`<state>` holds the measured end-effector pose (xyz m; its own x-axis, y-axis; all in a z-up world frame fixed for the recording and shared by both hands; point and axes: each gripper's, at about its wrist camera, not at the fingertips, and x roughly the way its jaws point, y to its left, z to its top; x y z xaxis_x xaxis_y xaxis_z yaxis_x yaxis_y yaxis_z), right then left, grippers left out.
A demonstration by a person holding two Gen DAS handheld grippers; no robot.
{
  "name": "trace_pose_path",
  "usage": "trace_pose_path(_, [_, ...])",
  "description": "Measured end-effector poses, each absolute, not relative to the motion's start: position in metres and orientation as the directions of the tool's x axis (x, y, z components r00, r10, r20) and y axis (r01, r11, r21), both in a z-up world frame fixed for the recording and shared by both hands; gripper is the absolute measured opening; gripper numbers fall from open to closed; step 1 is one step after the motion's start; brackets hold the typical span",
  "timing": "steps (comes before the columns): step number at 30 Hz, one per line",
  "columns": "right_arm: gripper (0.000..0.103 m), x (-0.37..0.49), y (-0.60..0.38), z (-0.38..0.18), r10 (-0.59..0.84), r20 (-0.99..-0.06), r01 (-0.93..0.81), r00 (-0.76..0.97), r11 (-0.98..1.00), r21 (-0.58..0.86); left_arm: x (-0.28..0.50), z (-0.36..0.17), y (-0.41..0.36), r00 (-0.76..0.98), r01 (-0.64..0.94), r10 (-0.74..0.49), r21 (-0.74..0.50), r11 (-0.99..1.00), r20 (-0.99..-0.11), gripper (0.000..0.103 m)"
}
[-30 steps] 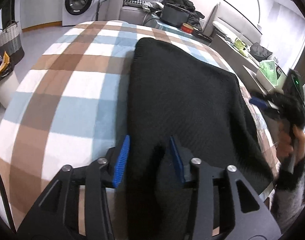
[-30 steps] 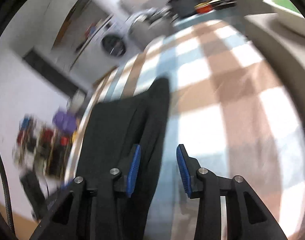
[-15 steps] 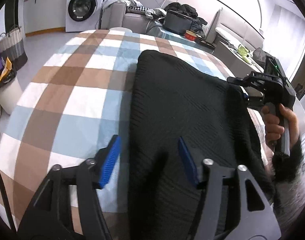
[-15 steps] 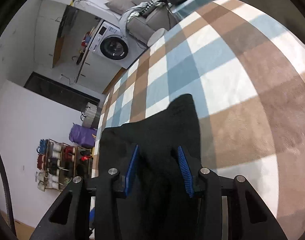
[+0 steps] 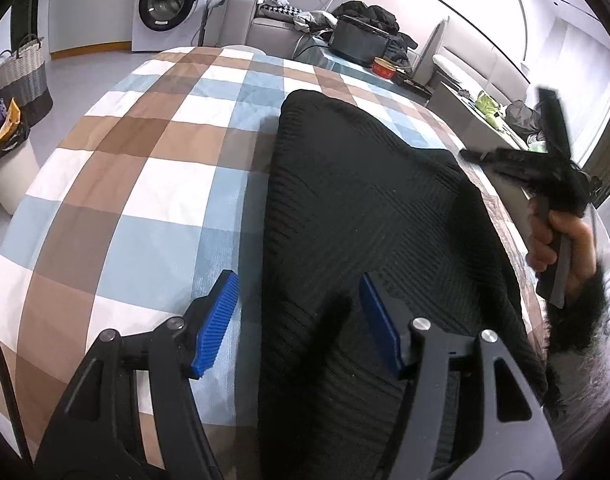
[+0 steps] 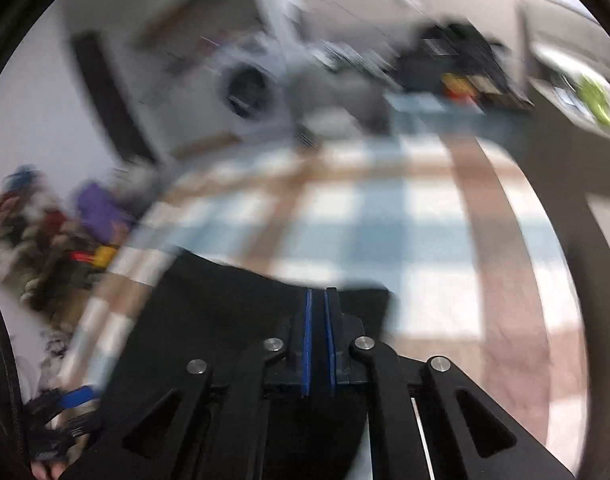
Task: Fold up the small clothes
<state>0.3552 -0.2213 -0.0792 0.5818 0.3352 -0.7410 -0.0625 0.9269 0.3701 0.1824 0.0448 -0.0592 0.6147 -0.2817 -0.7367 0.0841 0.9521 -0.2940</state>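
Sweater [image 5: 365,216], black ribbed knit, lies flat on the checked bed [image 5: 145,184]. Left tongs [image 5: 301,320] spread, jaws straddling the sweater's near left edge, not pinching. Right tongs [image 6: 320,340] have just been closing; pads pressed together on a fold of the sweater's corner. Right view blurred.

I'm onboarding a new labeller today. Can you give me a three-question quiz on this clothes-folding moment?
1. True or false: the left hand-held gripper has clamped the black knit garment.
2. What is the right hand-held gripper shut on? A) checked blanket B) black knit garment C) nothing
3. Fill in: the garment lies on a ____ blanket.

Key:
1. False; its jaws stand open astride the garment's left edge.
2. B; the jaws have just closed on dark fabric.
3. Checked.
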Motion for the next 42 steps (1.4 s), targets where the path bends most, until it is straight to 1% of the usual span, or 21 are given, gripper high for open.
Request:
trace_pose_path(1, [0.007,0.356,-0.229,-0.087,0.380,-0.735,-0.036,0.561,0.899,0.437,0.182,-0.058,0.045,0.618,0.085,-0.279,-0.289,0.953,-0.735,0.060])
trace_pose_path(2, [0.013,0.356,-0.234,-0.091,0.398,-0.732,-0.023,0.554,0.885,0.464,0.181,-0.057,0.044,0.622,0.086,-0.274,-0.285,0.955,-0.733,0.060])
trace_pose_path(3, [0.017,0.353,-0.236,-0.093,0.401,-0.732,-0.014,0.551,0.881,0.472,0.181,-0.056,0.044,0.626,0.087,-0.272,-0.281,0.956,-0.731,0.061])
trace_pose_path(5, [0.020,0.344,-0.234,-0.091,0.390,-0.731,-0.021,0.560,0.889,0.458,0.181,-0.056,0.042,0.623,0.092,-0.273,-0.278,0.956,-0.733,0.064])
trace_pose_path(8, [0.040,0.325,-0.227,-0.084,0.453,-0.706,-0.066,0.544,0.863,0.501,0.180,-0.056,0.040,0.617,0.096,-0.273,-0.273,0.957,-0.738,0.065])
trace_pose_path(9, [0.042,0.319,-0.222,-0.081,0.495,-0.688,-0.099,0.531,0.843,0.529,0.180,-0.057,0.039,0.619,0.098,-0.268,-0.267,0.959,-0.738,0.065])
trace_pose_path(12, [0.043,0.304,-0.215,-0.085,0.514,-0.690,-0.121,0.509,0.837,0.534,0.180,-0.058,0.033,0.611,0.108,-0.260,-0.246,0.963,-0.748,0.070])
trace_pose_path(15, [0.044,0.302,-0.213,-0.093,0.518,-0.704,-0.097,0.486,0.833,0.545,0.178,-0.058,0.029,0.605,0.129,-0.278,-0.253,0.959,-0.746,0.081])
trace_pose_path(19, [0.044,0.301,-0.212,-0.096,0.513,-0.701,-0.094,0.496,0.834,0.544,0.175,-0.058,0.025,0.599,0.155,-0.297,-0.256,0.954,-0.743,0.085])
trace_pose_path(22, [0.044,0.296,-0.211,-0.096,0.472,-0.737,-0.070,0.483,0.860,0.506,0.175,-0.060,0.022,0.591,0.158,-0.294,-0.249,0.955,-0.751,0.085])
trace_pose_path(24, [0.044,0.293,-0.213,-0.097,0.489,-0.732,-0.064,0.473,0.848,0.525,0.175,-0.061,0.022,0.588,0.164,-0.298,-0.250,0.954,-0.752,0.085])
trace_pose_path(26, [0.044,0.291,-0.210,-0.097,0.479,-0.727,-0.084,0.492,0.857,0.508,0.176,-0.063,0.021,0.582,0.168,-0.303,-0.253,0.953,-0.754,0.085])
trace_pose_path(27, [0.041,0.291,-0.208,-0.099,0.470,-0.725,-0.087,0.503,0.862,0.499,0.177,-0.064,0.020,0.577,0.169,-0.304,-0.254,0.952,-0.758,0.085])
trace_pose_path(28, [0.035,0.294,-0.207,-0.102,0.453,-0.734,-0.073,0.505,0.870,0.487,0.177,-0.066,0.019,0.572,0.169,-0.304,-0.253,0.953,-0.762,0.085])
trace_pose_path(29, [0.020,0.296,-0.206,-0.104,0.433,-0.745,-0.058,0.507,0.880,0.472,0.178,-0.067,0.019,0.569,0.169,-0.301,-0.249,0.954,-0.765,0.085])
trace_pose_path(31, [0.010,0.298,-0.195,-0.093,0.418,-0.739,-0.106,0.528,0.896,0.432,0.177,-0.065,0.020,0.574,0.171,-0.300,-0.247,0.954,-0.762,0.086])
trace_pose_path(34, [0.008,0.294,-0.178,-0.057,0.421,-0.677,-0.227,0.604,0.905,0.361,0.176,-0.063,0.021,0.580,0.176,-0.306,-0.250,0.952,-0.755,0.089])
trace_pose_path(36, [0.008,0.292,-0.168,-0.041,0.385,-0.648,-0.261,0.658,0.923,0.284,0.177,-0.065,0.021,0.572,0.176,-0.308,-0.253,0.951,-0.760,0.090])
trace_pose_path(39, [0.008,0.305,-0.157,-0.060,0.236,-0.702,-0.203,0.672,0.970,0.131,0.177,-0.068,0.020,0.562,0.172,-0.301,-0.248,0.953,-0.770,0.090])
trace_pose_path(41, [0.009,0.320,-0.153,-0.090,0.163,-0.782,-0.171,0.601,0.982,0.073,0.177,-0.069,0.020,0.554,0.174,-0.300,-0.245,0.954,-0.777,0.090])
trace_pose_path(42, [0.009,0.323,-0.154,-0.101,0.156,-0.803,-0.157,0.576,0.984,0.078,0.176,-0.068,0.021,0.553,0.175,-0.297,-0.239,0.955,-0.778,0.091])
